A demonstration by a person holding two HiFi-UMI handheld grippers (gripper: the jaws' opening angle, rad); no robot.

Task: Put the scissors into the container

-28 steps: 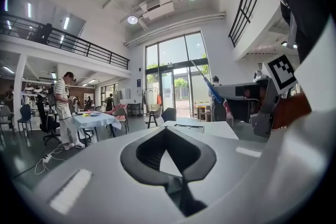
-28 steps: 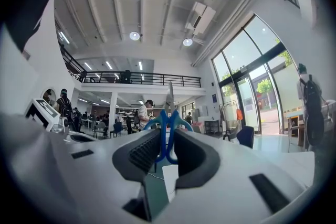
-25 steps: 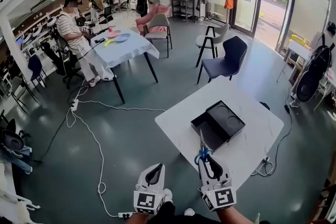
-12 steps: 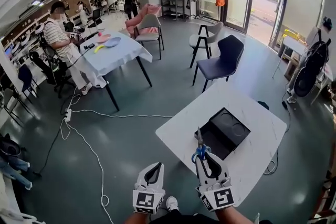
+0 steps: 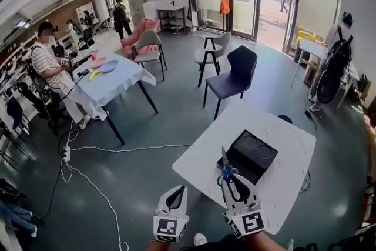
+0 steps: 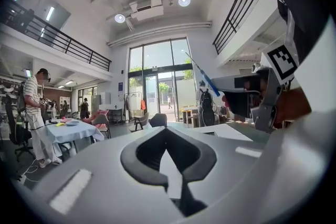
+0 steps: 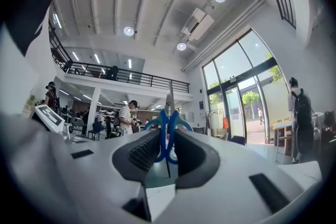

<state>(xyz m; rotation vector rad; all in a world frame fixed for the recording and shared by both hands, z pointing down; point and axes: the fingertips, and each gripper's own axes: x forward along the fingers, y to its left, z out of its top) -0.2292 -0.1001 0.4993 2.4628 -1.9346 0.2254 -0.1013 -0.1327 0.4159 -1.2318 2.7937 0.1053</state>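
In the head view my right gripper (image 5: 233, 180) is shut on the blue handles of the scissors (image 5: 225, 169), whose blades point up and away over the near edge of the white table (image 5: 282, 185). The black container (image 5: 254, 153) lies open on that table just beyond the blade tips. In the right gripper view the scissors (image 7: 168, 119) stand upright between the pads of the right gripper (image 7: 167, 139). My left gripper (image 5: 178, 193) hangs left of it over the floor, shut and holding nothing. The left gripper (image 6: 165, 132) shows the same in its own view.
A dark chair (image 5: 232, 75) stands beyond the white table. A second table (image 5: 108, 80) with a seated person (image 5: 50, 70) is at the far left. Cables (image 5: 88, 182) run over the floor on the left. Another person (image 5: 332, 64) stands at the right.
The view has swung, so the room has slid left and the white table with the container sits slightly nearer. Both grippers keep their stance, with the scissors still held.
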